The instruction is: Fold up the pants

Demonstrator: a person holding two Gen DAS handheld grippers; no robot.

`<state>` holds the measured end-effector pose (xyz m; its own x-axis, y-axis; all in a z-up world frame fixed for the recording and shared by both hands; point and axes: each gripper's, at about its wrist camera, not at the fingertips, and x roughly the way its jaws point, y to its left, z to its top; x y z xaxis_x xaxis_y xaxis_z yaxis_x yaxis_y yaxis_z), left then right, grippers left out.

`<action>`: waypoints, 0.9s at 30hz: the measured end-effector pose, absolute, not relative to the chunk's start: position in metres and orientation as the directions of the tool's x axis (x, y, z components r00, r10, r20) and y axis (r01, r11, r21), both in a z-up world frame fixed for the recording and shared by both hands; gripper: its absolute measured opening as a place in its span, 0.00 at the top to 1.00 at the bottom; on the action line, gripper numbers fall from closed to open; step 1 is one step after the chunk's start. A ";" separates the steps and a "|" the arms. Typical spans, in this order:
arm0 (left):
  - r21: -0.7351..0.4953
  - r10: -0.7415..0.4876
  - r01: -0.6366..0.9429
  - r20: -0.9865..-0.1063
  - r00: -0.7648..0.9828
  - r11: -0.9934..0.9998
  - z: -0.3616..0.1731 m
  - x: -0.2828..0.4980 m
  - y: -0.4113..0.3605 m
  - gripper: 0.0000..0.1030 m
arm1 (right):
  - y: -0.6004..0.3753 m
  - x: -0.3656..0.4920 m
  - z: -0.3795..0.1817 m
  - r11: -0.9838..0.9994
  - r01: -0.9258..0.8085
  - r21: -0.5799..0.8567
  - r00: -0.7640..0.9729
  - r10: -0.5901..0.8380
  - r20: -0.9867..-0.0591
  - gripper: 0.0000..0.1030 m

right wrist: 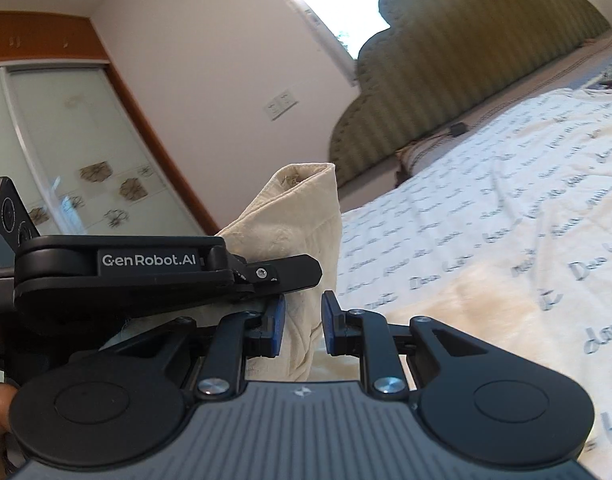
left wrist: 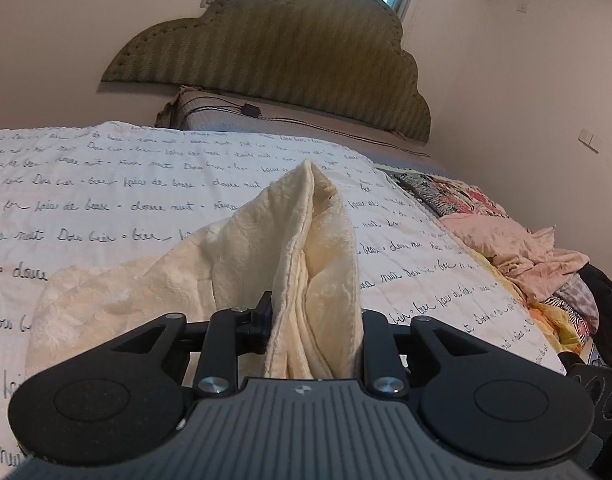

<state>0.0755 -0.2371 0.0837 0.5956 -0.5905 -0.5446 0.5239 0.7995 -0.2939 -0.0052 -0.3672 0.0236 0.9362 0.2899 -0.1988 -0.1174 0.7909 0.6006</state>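
Pants: cream pants (left wrist: 306, 264) bunched and lifted above our script-print bedspread (left wrist: 125, 184).
Left gripper (left wrist: 316, 320): clamped on the bunched cloth, which hides its pads.
Right gripper (right wrist: 301, 322): jaws parted, blue pads (right wrist: 330, 320) bare, cloth between them.
Around: green headboard (left wrist: 273, 60), clothes heap (left wrist: 526, 248), wardrobe (right wrist: 65, 140).
Obstruction: left gripper crosses the right view.
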 end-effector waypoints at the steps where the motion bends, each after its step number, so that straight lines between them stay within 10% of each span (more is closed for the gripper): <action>1: -0.293 -0.590 0.526 -0.553 0.588 0.799 0.079 0.077 -0.246 0.77 | -0.374 -0.005 0.021 0.790 -0.100 0.605 0.937 0.278 -0.209 0.81; 12: -0.292 -0.576 0.521 -0.609 0.545 0.802 0.040 0.096 -0.297 0.73 | -0.415 0.005 -0.011 0.761 0.048 0.647 0.928 0.206 -0.311 0.81; 27: -0.378 -0.646 0.527 -0.520 0.559 0.761 0.069 0.115 -0.231 0.25 | -0.441 -0.039 0.004 0.849 0.320 0.420 0.922 -0.177 -0.345 0.81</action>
<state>0.1147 -0.2306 0.0687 0.5587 -0.6459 -0.5202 0.5273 0.7608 -0.3783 -0.0394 -0.4405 0.0041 0.9218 -0.1774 -0.3446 0.3203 0.8492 0.4198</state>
